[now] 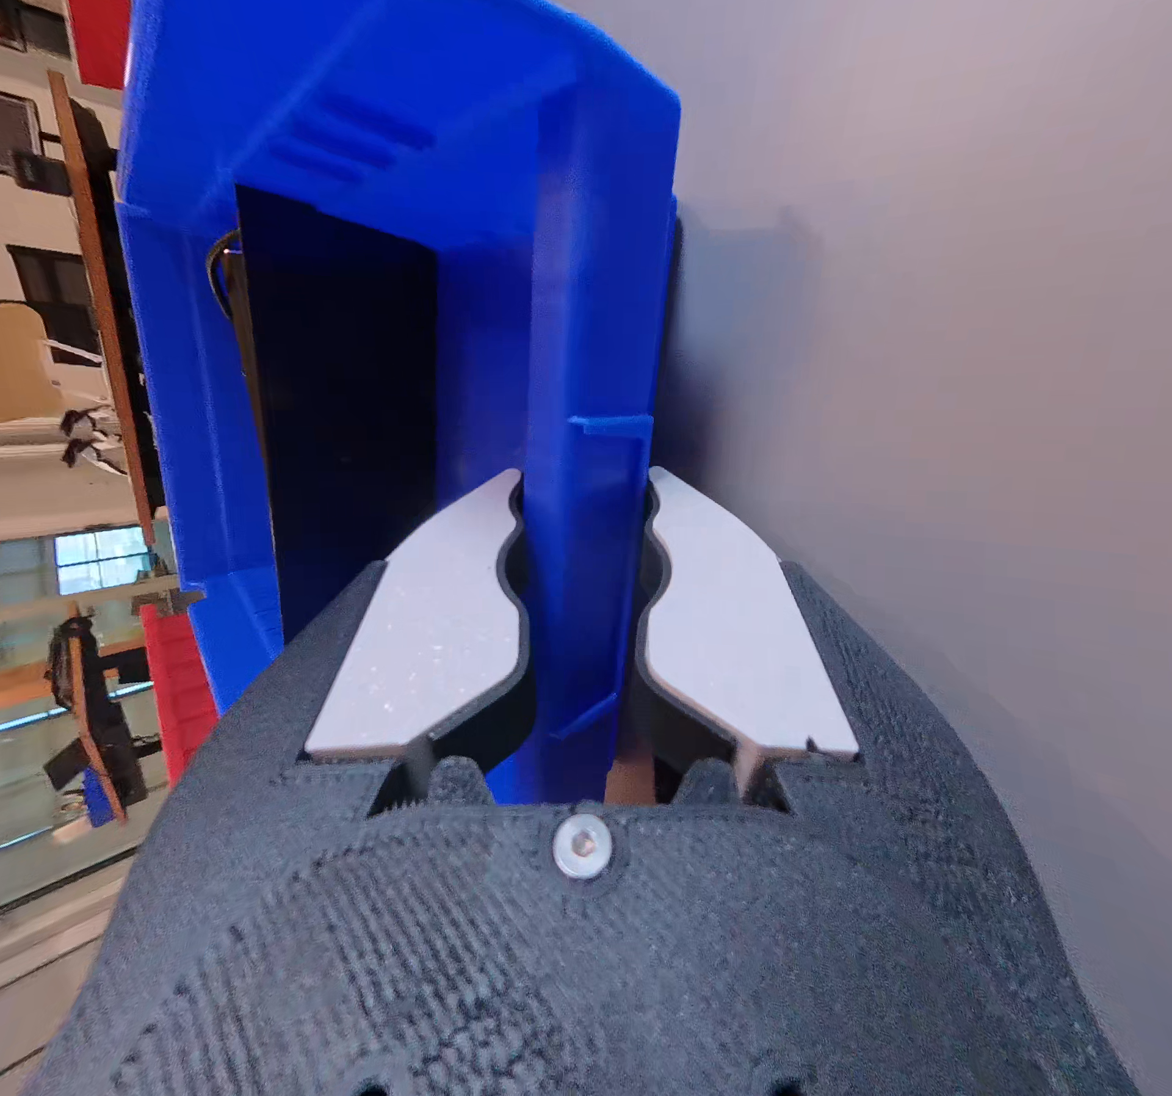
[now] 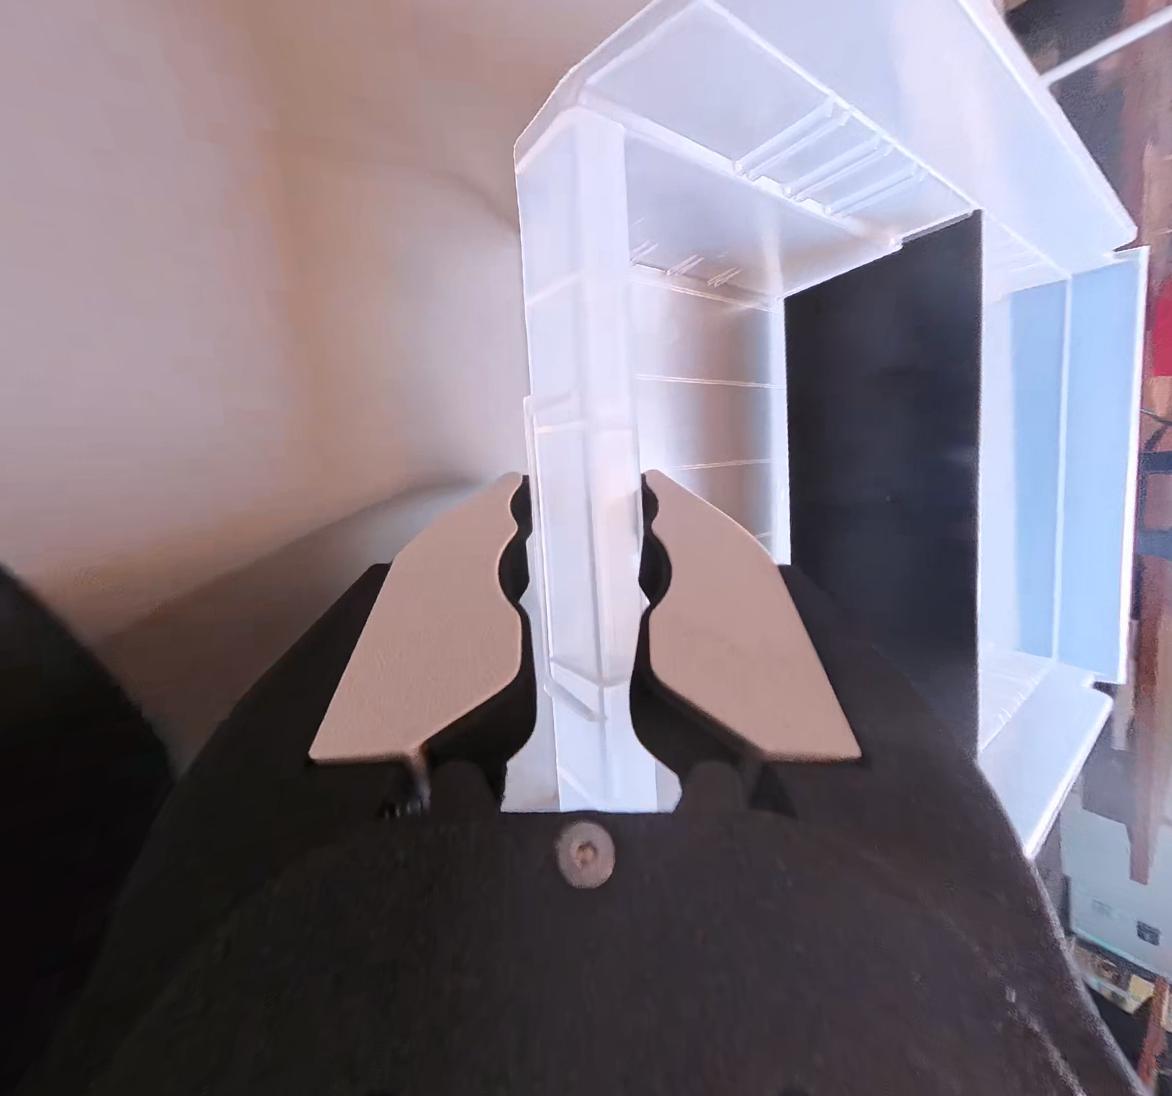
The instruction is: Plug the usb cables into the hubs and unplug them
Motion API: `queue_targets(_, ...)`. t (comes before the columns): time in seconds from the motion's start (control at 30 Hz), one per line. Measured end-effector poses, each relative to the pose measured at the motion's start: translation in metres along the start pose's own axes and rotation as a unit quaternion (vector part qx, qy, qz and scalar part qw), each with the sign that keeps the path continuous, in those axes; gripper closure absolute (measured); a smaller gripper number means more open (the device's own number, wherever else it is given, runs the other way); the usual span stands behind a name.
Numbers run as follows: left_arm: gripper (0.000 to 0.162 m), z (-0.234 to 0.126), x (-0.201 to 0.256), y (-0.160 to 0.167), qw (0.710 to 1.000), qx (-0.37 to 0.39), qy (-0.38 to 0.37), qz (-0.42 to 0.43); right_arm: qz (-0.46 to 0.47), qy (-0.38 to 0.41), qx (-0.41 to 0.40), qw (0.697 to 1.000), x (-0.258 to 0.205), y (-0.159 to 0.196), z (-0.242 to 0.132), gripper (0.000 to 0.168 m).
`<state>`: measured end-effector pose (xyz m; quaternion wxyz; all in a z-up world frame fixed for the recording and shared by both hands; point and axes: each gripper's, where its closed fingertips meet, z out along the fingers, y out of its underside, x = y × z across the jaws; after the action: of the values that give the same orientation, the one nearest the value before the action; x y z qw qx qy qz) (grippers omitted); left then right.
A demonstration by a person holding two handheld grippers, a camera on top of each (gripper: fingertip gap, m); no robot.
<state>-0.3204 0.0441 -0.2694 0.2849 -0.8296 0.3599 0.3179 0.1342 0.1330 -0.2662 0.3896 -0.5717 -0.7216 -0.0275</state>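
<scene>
The left hand-held gripper [image 1: 585, 494] is pinching the side wall of a blue bin [image 1: 393, 114], one finger inside and one outside, with the wall running deep between them toward the gripper body. Beyond its inner finger, a dark flat panel is lying in the bin, and at the far inner side a thin black loop [image 1: 219, 269], possibly a cable, is showing; it is too small to tell. The right hand-held gripper [image 2: 583, 494] is clamping the side wall of a clear bin [image 2: 824, 177] in the same way, and a dark panel is lying inside that bin too, off to the outer side of its fingers. No hub or usb plug is showing clearly in either view, so the task's own things are either hidden in the bins or out of sight.

Both views are turned sideways against the room, so the bins are probably being carried or tipped rather than resting flat. To do this well, the person should be keeping both grips firm and deep on the walls, holding the bins level so nothing slides out, and setting them down gently before reaching for cables. The clear wall looks thin and may flex under pressure.
</scene>
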Motion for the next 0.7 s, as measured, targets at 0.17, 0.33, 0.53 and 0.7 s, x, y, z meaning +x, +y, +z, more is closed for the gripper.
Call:
queue_targets(0.17,0.130,-0.029,0.028,-0.007,1.000,0.004,0.024,-0.010,0.020,0.077,0.004,0.997,0.043,0.009,0.006,0.130)
queue_targets(0.33,0.128,-0.101,0.040,-0.046,0.966,0.164,0.138,-0.142,0.191,0.070,0.192,0.960,0.054,-0.073,-0.044,0.126)
queue_targets(0.53,0.141,-0.120,-0.102,-0.048,0.951,0.224,0.005,-0.214,0.267,0.066,0.282,0.919,0.046,-0.129,-0.051,0.129)
queue_targets(0.7,0.132,-0.003,-0.154,-0.016,0.981,0.079,0.059,-0.168,0.267,0.071,0.299,0.913,0.034,-0.129,-0.027,0.130)
